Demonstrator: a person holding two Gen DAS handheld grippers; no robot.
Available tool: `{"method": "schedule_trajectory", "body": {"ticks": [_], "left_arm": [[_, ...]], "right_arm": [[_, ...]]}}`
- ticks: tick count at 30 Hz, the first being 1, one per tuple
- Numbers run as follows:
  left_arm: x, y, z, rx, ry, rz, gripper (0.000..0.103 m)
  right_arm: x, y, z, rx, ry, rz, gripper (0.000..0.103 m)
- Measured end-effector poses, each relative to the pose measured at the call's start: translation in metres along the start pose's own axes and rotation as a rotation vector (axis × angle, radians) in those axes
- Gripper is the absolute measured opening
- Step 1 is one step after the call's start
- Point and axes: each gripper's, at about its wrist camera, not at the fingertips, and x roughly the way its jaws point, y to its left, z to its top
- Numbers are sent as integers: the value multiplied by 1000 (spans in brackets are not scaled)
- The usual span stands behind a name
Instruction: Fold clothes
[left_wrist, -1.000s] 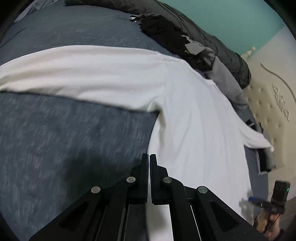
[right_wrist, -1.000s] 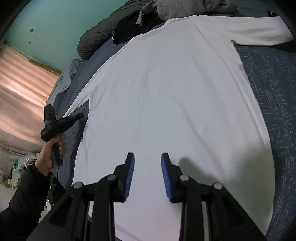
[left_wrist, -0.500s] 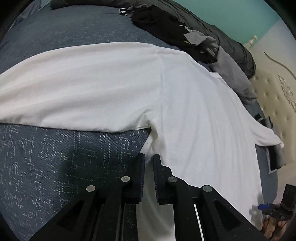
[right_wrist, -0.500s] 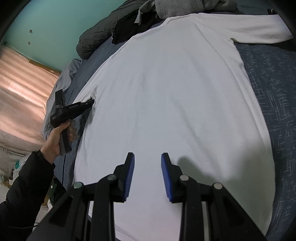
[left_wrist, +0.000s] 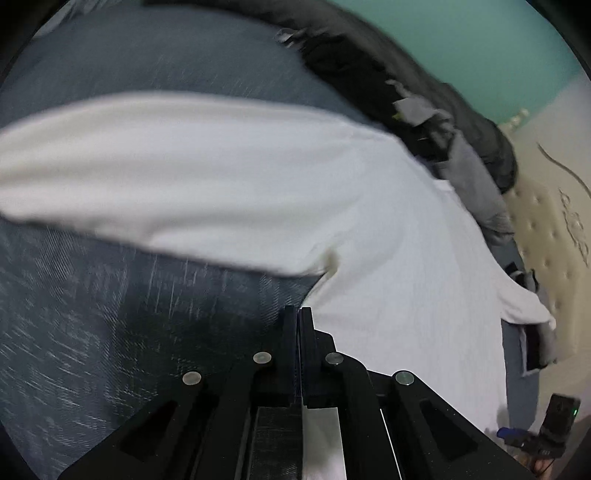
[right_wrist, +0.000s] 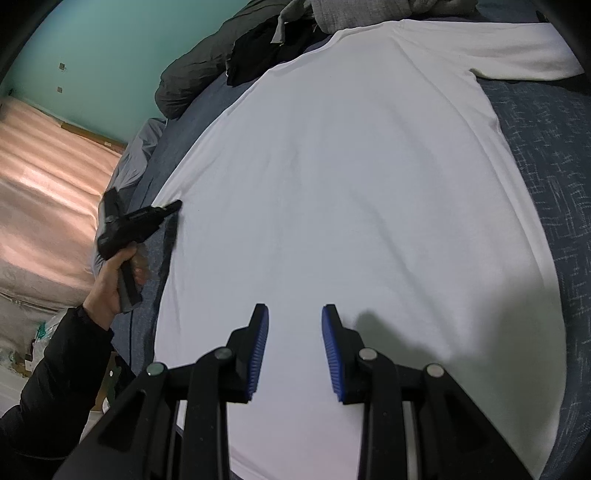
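The white shirt (right_wrist: 351, 206) lies flat on the blue bedspread (left_wrist: 110, 332). The left gripper (left_wrist: 298, 314), jaws together at the shirt's side edge below the armpit (whether cloth is pinched is unclear), should grip the seam squarely; the right gripper (right_wrist: 294, 321) hovers apart, empty, over the shirt's lower body.

Clothes pile (right_wrist: 332, 22) crowds the far bed (right_wrist: 546, 155) edge; near bedding lies open.

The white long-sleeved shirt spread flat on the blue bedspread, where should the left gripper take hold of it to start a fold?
Probably the side edge of the white long-sleeved shirt just below the armpit, coming in low from the bare blue bedspread. It lies flat, so only an edge offers a lip. The left gripper is shut there; it would need to open.
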Motion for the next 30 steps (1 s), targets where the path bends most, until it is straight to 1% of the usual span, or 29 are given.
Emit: {"method": "schedule_trajectory", "body": {"ticks": [1,4,8,11,13,16,18,21,25,28,30], "left_arm": [[5,5,-1,-19,17,4,1],[5,13,-2,-84,12,-29,1],[-6,9,-1,-75,10,-2,1],[-22,8,-6,-55,28,9,2],[-36,3,-13,-19,43,8,2],[-65,-9,-37,64,94,-9,2],[-82,-16,-56,106,131,-21,3],[-110,-21,-87,147,172,-39,7],[-139,-18,-123,151,221,-56,9],[-152,-15,-148,173,259,-39,9],[-156,-13,-165,178,286,-34,9]], "right_arm": [[0,1,0,-4,-1,-2,30],[-3,-2,0,-10,-3,-16,30],[-16,-11,-2,9,-19,-36,30],[-33,-18,-3,9,-37,-58,30],[-46,-23,-6,6,-51,-76,30],[-69,-31,-14,2,-65,-109,30],[-89,-39,-21,1,-76,-145,39],[-118,-52,-30,16,-85,-184,42],[-135,-67,-46,29,-18,-246,45],[-138,-78,-63,44,35,-266,45],[-139,-85,-75,65,53,-252,45]]}}
